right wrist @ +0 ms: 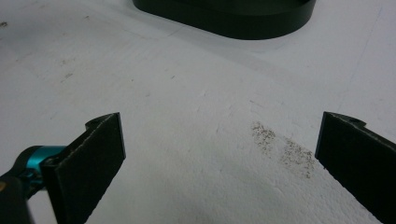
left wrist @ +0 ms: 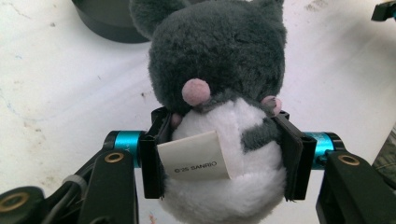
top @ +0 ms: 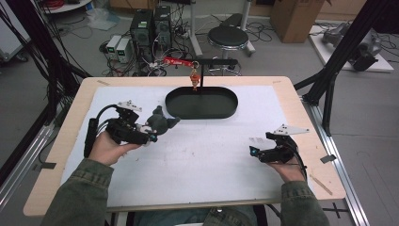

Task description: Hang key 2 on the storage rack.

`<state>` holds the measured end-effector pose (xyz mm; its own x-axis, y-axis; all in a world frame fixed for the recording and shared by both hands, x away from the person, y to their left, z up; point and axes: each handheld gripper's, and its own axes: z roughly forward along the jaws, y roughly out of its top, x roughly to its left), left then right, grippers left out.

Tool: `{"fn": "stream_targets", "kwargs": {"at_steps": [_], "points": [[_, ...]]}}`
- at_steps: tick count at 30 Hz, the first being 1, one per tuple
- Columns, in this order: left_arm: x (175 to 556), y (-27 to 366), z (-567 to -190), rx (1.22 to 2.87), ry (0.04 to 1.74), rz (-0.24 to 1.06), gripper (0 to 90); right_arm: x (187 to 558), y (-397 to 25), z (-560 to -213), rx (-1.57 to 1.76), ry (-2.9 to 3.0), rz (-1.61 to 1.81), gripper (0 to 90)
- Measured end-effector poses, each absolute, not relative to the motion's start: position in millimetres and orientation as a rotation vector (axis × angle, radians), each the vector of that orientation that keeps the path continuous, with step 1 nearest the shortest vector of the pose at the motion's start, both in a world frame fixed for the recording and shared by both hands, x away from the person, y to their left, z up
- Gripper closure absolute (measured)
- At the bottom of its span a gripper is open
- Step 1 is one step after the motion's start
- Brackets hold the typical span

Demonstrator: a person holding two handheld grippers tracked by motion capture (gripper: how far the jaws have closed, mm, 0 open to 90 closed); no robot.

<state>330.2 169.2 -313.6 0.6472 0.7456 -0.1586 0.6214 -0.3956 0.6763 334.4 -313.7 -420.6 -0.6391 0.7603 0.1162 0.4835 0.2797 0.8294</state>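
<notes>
While the left gripper (top: 149, 135) sits at the middle left of the high view, its jaws pinch a grey and white plush toy (top: 161, 122) by its round white belly. Seen from the left gripper view, the plush toy (left wrist: 219, 93) fills the centre of the frame between the two black jaws, with a small white label (left wrist: 194, 156) lying across its belly and pink spots on its grey head. Its ears point toward the black oval tray (top: 201, 103), which lies at the upper centre of the high view on the white sheet (top: 197, 160) covering the counter (top: 301, 122). A black stand (top: 203, 75) rises at the tray's far edge, with a small orange charm (top: 194, 79) hanging from it.

Over at the lower right of the high view, the right gripper (top: 256, 152) is held low over the sheet, well apart from the toy. From the right gripper view its jaws are spread wide with nothing between them, over a dark smudge (right wrist: 282, 149) on the sheet, and the tray (right wrist: 224, 16) lies along the top of the frame.
</notes>
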Motion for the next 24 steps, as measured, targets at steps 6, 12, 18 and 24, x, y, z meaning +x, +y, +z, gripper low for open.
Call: {"fn": "stream_targets", "kwargs": {"at_steps": [6, 12, 18, 24], "points": [[339.7, 168.4, -303.0, 2.117, 1.059, 0.227, 46.4, 335.0, -314.1, -420.8, 1.130, 2.252, 1.293, 0.5], [355.0, 169.3, -301.0, 2.115, 1.084, 0.210, 46.4, 334.9, -314.1, -420.7, 1.132, 2.251, 1.296, 0.5], [372.3, 167.0, -297.2, 2.105, 1.103, 0.223, 46.5, 335.0, -314.4, -420.7, 1.133, 2.250, 1.297, 0.5], [387.7, 165.0, -289.1, 2.091, 1.124, 0.221, 46.5, 334.9, -314.5, -420.7, 1.139, 2.251, 1.295, 0.5]]}}
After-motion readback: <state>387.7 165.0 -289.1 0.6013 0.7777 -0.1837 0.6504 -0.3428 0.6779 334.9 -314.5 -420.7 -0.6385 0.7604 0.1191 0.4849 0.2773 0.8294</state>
